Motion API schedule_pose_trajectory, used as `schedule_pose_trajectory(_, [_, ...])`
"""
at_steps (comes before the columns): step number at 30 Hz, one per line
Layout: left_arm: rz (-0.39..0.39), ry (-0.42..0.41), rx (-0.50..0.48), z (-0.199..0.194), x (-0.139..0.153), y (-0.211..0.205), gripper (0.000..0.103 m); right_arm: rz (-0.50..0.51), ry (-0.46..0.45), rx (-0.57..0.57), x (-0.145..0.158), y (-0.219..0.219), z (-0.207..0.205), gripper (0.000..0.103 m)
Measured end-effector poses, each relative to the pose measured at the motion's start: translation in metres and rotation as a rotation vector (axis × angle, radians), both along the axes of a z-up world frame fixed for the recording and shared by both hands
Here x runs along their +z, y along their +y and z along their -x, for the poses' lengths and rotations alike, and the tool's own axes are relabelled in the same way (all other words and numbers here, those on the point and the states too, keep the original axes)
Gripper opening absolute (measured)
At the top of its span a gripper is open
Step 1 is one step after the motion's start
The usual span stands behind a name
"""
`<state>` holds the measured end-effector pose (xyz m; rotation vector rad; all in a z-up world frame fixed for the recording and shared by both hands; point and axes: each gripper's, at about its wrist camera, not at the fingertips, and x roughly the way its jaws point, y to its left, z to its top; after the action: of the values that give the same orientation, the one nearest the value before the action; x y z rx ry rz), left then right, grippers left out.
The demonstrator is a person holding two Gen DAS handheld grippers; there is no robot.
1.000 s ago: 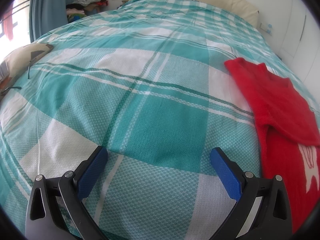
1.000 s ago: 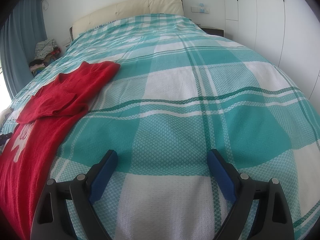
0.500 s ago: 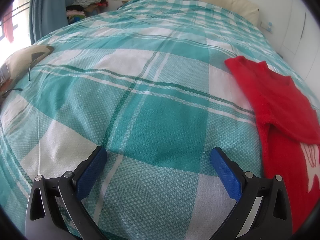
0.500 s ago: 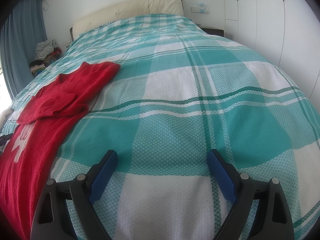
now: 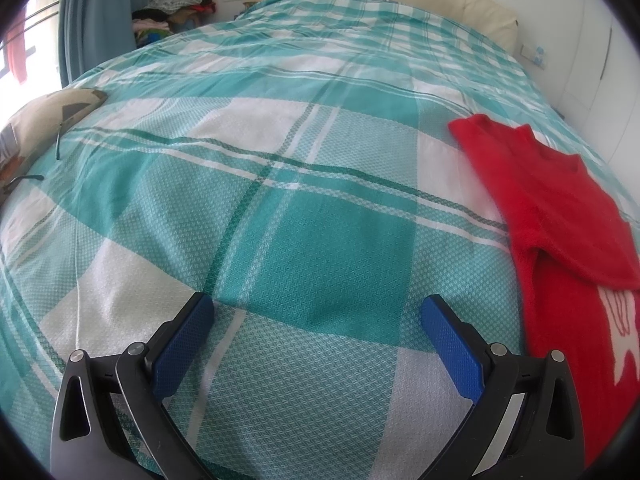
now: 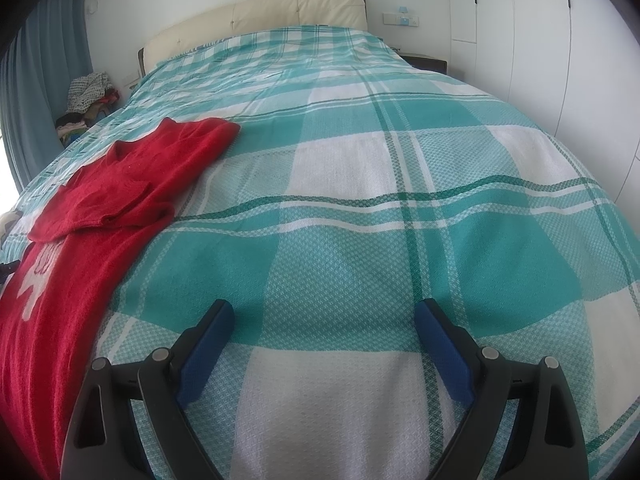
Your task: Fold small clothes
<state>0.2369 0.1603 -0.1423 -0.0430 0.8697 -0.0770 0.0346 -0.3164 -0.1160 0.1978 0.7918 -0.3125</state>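
Your red sweater (image 5: 560,216) lies flat on the bed (image 5: 312,240), with one sleeve (image 6: 96,208) folded across its chest and a white design (image 5: 624,332) partly cut off at the picture's edge. It sits between your two hands, off to the side of each. Your left gripper (image 5: 316,320) tilts down over bare checked bedspread, its blue fingers (image 5: 182,344) spread wide and holding nothing. Your right gripper (image 6: 324,324) does the same, fingers apart, empty. The sweater's lower hem is out of view. A pile of clothes (image 5: 172,4) sits beyond the bed, by a curtain (image 5: 96,12), too small to sort out.
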Motion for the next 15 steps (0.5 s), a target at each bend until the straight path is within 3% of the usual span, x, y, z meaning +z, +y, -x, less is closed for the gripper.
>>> schedule_pose_trajectory(5, [-0.015,0.010,0.001,0.001,0.003,-0.001,0.102,0.031,0.029,-0.008,-0.001,0.003,-0.003,0.094])
schedule_pose_trajectory(7, [0.018,0.028,-0.026,0.007,0.014,0.003,0.101,0.045,0.054,-0.011,0.003,0.005,-0.004,0.094])
schedule_pose_trajectory(10, [0.146,0.008,-0.139,0.048,0.036,0.008,0.101,0.019,0.067,0.007,0.019,0.015,0.007,0.094])
schedule_pose_trajectory(15, [0.193,0.046,-0.357,0.137,0.048,-0.014,0.100,-0.081,0.005,0.176,0.047,0.067,0.056,0.094])
